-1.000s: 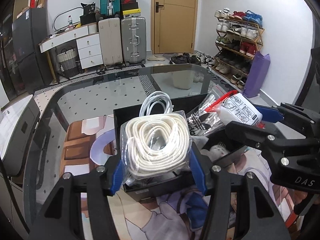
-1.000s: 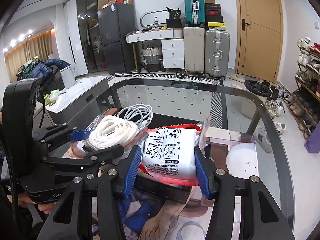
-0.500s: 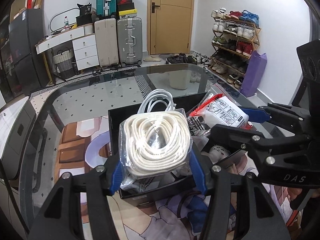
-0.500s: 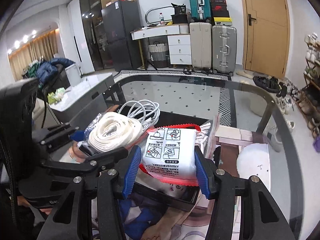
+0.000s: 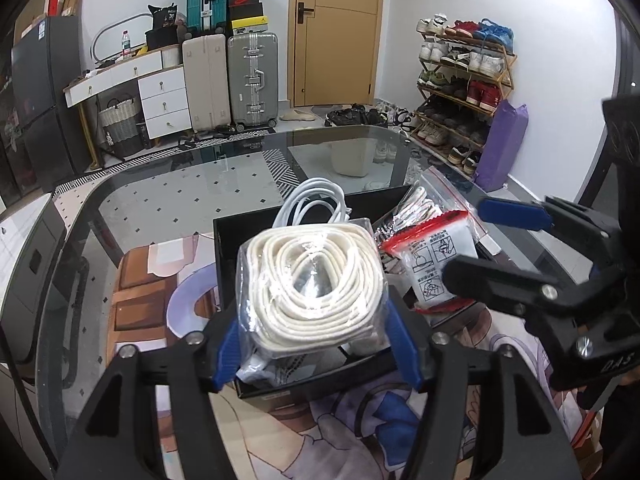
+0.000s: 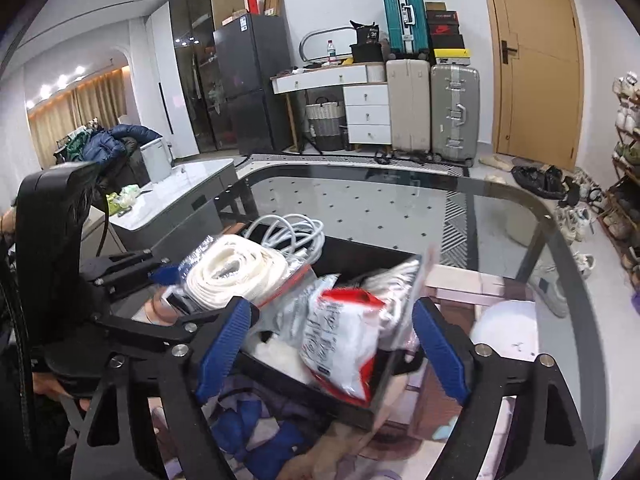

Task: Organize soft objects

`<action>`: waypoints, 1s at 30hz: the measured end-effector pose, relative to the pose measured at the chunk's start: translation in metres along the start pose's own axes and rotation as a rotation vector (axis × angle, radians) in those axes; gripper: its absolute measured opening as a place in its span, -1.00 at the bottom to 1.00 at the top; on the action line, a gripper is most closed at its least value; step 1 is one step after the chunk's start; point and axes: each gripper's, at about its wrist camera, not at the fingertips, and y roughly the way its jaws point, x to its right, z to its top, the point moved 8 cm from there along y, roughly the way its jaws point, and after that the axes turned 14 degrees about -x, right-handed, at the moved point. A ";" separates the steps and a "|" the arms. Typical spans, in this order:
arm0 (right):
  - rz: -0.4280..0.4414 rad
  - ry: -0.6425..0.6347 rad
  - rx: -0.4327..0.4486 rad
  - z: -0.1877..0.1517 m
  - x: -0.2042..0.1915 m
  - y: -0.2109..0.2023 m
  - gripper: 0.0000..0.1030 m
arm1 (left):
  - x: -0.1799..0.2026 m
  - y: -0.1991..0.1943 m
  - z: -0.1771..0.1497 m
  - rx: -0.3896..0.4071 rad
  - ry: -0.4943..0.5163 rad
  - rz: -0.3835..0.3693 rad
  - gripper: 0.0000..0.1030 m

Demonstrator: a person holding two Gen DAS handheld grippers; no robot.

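Both jaws have just been opening: the right gripper stands wide around a red-and-white packet at frame centre, the left gripper flanks a bagged white rope coil, over the black box on the tabletop.

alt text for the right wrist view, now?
The right gripper, jaws just opened wide, stands around a red-and-white packet tipping into a black box on a glass table. At left, the left gripper is at a bagged coil of white rope.
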 end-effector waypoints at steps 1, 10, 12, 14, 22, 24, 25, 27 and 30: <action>-0.010 0.001 0.000 -0.002 0.001 -0.002 0.68 | 0.001 -0.001 0.000 0.000 -0.001 -0.012 0.38; -0.019 0.101 0.027 -0.037 0.022 -0.024 0.97 | 0.014 -0.018 -0.003 0.061 -0.013 -0.085 1.00; -0.025 0.120 0.032 -0.042 0.025 -0.027 0.99 | 0.012 -0.026 -0.007 0.086 -0.016 -0.057 1.00; -0.030 0.132 0.036 -0.047 0.025 -0.028 0.99 | 0.009 -0.032 -0.014 0.103 -0.027 -0.031 1.00; -0.058 0.060 0.070 -0.056 -0.006 -0.028 0.99 | -0.023 -0.045 -0.038 0.158 -0.137 0.002 1.00; -0.069 0.040 0.085 -0.055 -0.013 -0.030 0.99 | -0.028 -0.047 -0.045 0.169 -0.157 0.022 1.00; -0.067 0.036 0.094 -0.054 -0.015 -0.030 0.99 | -0.030 -0.046 -0.046 0.169 -0.164 0.025 1.00; -0.062 0.031 0.106 -0.052 -0.019 -0.032 0.99 | -0.032 -0.047 -0.051 0.178 -0.175 0.030 1.00; -0.059 0.027 0.127 -0.050 -0.021 -0.035 0.99 | -0.033 -0.047 -0.055 0.195 -0.162 0.071 1.00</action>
